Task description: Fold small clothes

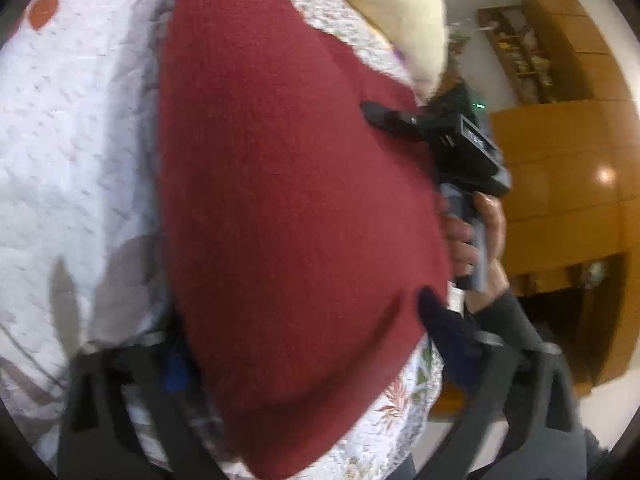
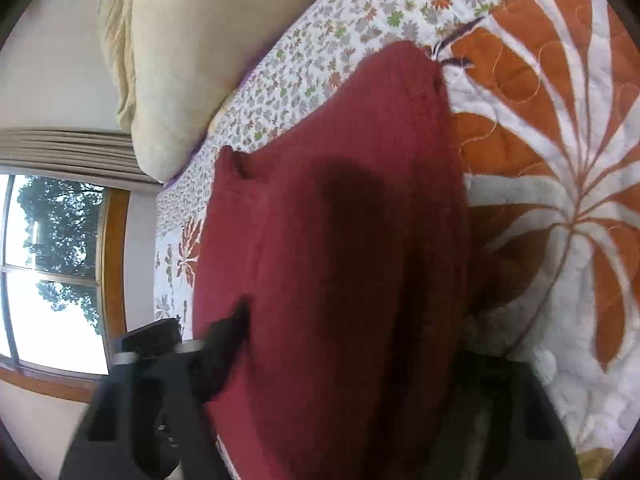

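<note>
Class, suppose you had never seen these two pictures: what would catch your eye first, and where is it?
A dark red knitted garment fills the middle of both views, spread on a floral quilt. A cream pillow lies beyond it. In the left view, the right hand-held gripper reaches onto the garment's far edge.

Dark red knit garment (image 1: 288,208) spread flat on floral quilt, filling view centre; two small notched corners at 11 and 1 o'clock in right wrist view.

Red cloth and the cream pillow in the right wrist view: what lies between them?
A strip of flower-print quilt separates the red cloth from the cream pillow; nothing else rests on that stretch. The right wrist view shows it best.
</note>
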Motion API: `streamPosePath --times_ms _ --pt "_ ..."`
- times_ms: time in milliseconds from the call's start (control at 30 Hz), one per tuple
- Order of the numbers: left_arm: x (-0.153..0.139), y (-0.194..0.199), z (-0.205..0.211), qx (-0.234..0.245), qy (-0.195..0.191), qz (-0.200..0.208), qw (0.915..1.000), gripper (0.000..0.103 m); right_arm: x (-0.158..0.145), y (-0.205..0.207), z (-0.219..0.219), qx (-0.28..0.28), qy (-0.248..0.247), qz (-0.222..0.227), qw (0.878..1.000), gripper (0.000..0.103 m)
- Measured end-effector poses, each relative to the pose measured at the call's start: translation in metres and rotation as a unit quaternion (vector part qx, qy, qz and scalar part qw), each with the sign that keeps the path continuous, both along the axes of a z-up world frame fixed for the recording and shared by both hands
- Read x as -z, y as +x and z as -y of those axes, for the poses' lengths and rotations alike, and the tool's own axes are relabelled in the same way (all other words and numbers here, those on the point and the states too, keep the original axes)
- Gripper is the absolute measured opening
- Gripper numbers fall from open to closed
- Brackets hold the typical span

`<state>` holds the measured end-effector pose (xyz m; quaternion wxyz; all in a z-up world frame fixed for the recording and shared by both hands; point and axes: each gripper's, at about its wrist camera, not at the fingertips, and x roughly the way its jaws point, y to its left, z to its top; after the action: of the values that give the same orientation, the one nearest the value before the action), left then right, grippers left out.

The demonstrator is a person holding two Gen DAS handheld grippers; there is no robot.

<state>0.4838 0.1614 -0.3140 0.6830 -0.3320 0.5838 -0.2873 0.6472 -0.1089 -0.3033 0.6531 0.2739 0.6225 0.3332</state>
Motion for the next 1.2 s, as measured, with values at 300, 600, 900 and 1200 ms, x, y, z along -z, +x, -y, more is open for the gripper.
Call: streamPosePath --times_ms 300,600,900,1200 --pt "-0.033 -0.012 -0.021 -0.002 0.008 -0.005 1.0 0.038 -0.037 -0.03 -0.013 0.041 0.007 0.035 0.998 0.045" --pt "-0.078 -0.11 -0.096 -0.018 0.043 0.013 0.9988 0.038 -0.053 -0.111 -0.101 0.005 0.054 0.033 0.998 0.045" --pt "-0.056 -0.237 -0.184 -0.089 0.045 -0.01 0.995 0.038 -0.036 -0.194 -0.223 -0.06 0.073 0.009 0.995 0.045" --pt "-0.045 -0.291 -0.215 -0.194 0.02 0.018 0.9806 0.076 -0.044 -0.199 -0.226 -0.044 -0.002 0.032 0.999 0.086"
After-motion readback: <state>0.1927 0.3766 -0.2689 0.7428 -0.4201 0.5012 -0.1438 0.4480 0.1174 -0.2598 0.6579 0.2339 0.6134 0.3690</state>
